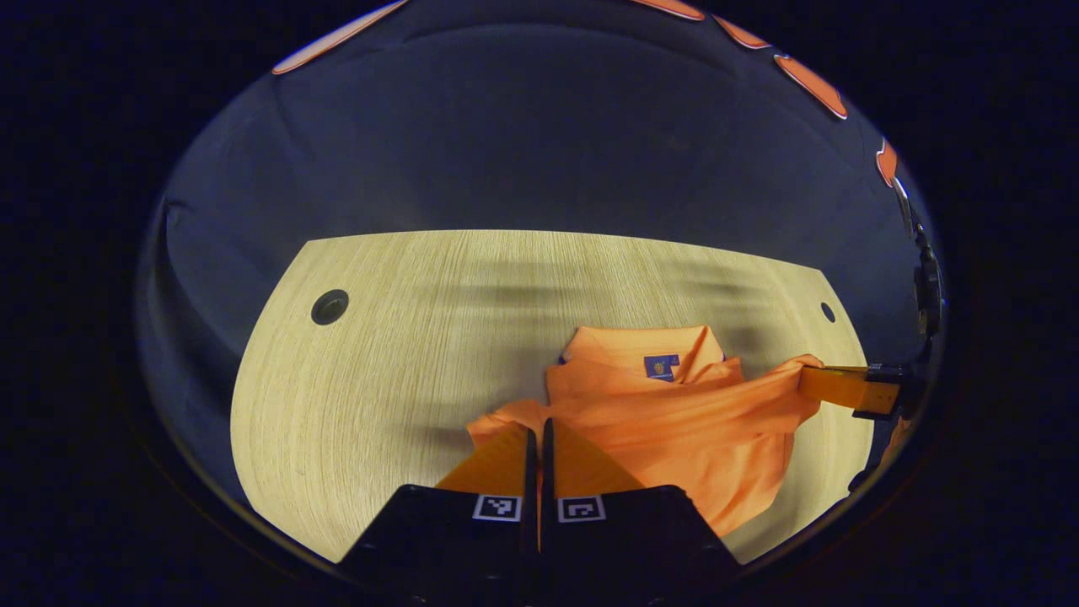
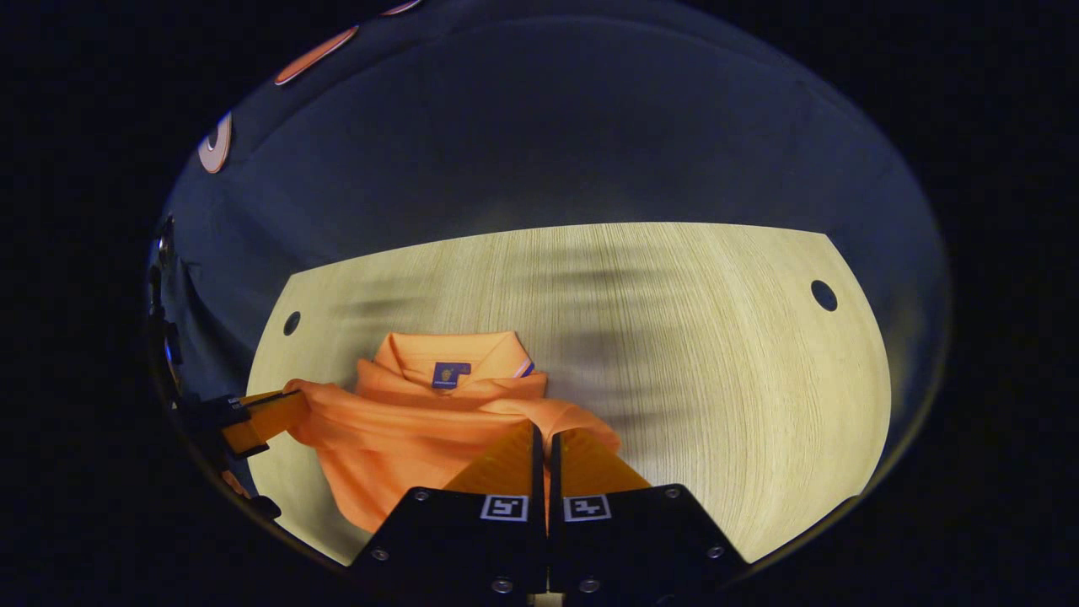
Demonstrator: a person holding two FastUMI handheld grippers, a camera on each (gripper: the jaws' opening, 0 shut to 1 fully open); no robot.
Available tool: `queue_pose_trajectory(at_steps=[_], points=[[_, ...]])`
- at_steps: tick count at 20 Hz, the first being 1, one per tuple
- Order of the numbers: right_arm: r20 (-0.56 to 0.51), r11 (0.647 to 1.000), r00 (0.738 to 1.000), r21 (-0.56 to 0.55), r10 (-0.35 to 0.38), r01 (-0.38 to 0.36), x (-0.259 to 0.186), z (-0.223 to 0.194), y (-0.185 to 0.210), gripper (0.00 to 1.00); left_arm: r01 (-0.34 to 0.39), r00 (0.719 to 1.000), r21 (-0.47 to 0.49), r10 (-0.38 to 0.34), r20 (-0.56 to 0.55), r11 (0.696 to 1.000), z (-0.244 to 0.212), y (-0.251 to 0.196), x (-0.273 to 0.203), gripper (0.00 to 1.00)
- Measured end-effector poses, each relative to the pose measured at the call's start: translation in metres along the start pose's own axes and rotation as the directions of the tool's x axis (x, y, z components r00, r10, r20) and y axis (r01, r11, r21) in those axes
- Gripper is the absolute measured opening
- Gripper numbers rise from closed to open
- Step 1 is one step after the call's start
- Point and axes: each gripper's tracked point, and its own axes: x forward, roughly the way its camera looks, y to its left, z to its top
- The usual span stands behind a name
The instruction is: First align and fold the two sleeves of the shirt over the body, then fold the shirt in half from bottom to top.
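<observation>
While both grippers reach forward low over the table (image 1: 379, 354), each has its two fingers pressed together on a fold of the shirt (image 1: 674, 421). At the bottom centre of the left gripper view, the left gripper (image 1: 537, 434) is clenched on the cloth at the shirt's near left edge, with only a thin slit between its fingers. The right gripper (image 2: 544, 438) sits the same way at the bottom centre of the right gripper view, pinching the edge of the shirt closest to it. Each gripper also shows at the far side of the other's view, gripping a stretched corner of the fabric: the right one at the right edge of the left gripper view, the left one at the lower left of the right gripper view. The shirt is orange, with a collar (image 2: 451, 354) and a small dark label inside the neck, and it lies bunched and creased on the pale wooden table, collar toward the back. Two round holes (image 1: 330, 307) mark the table's far corners, and dark cloth hangs behind it.
</observation>
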Motion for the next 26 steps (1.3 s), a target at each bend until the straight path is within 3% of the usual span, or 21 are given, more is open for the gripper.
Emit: queue_pose_trajectory(at_steps=[2, 4, 7, 8, 13, 17, 20, 23, 26], points=[[0.002, 0.999, 0.999, -0.009, -0.033, 0.033, 0.002, 0.0, -0.008, 0.05, -0.006, 1.0, 0.013, 0.006, 0.003, 1.0, 0.0, 0.004, 0.005, 0.08], [0.001, 0.999, 0.999, -0.01, -0.036, 0.036, 0.004, -0.001, -0.01, 0.14, -0.027, 1.0, 0.029, 0.026, 0.006, 0.999, 0.003, 0.01, 0.006, 0.16], [0.02, 0.997, 0.997, -0.009, -0.071, 0.071, 0.001, 0.003, -0.018, 0.79, -0.038, 0.999, 0.026, 0.037, 0.024, 0.999, 0.008, 0.012, -0.001, 1.0], [0.039, 0.997, 0.996, -0.012, -0.075, 0.076, -0.004, 0.006, -0.019, 1.0, -0.027, 0.999, 0.017, 0.026, 0.038, 0.999, 0.011, 0.01, -0.007, 0.98], [0.163, 0.999, 0.986, -0.022, -0.045, 0.049, -0.053, 0.026, -0.008, 1.0, -0.027, 0.981, -0.016, 0.029, 0.193, 1.0, 0.045, 0.008, -0.062, 0.99], [0.331, 0.996, 0.943, -0.077, -0.025, 0.054, -0.111, 0.043, 0.007, 1.0, 0.026, 0.913, -0.018, -0.017, 0.408, 0.999, 0.085, -0.008, -0.144, 0.99], [0.442, 0.995, 0.897, -0.094, 0.019, 0.026, -0.163, 0.049, 0.023, 1.0, 0.034, 0.844, -0.029, -0.013, 0.537, 0.999, 0.095, -0.007, -0.202, 0.99], [0.57, 0.993, 0.82, -0.114, 0.053, 0.015, -0.224, 0.052, 0.039, 1.0, -0.001, 0.775, -0.021, 0.014, 0.632, 1.0, 0.088, -0.002, -0.237, 0.98], [0.65, 0.991, 0.756, -0.134, 0.07, 0.023, -0.266, 0.047, 0.055, 0.99, -0.027, 0.729, -0.012, 0.028, 0.684, 1.0, 0.078, -0.002, -0.275, 0.98]])
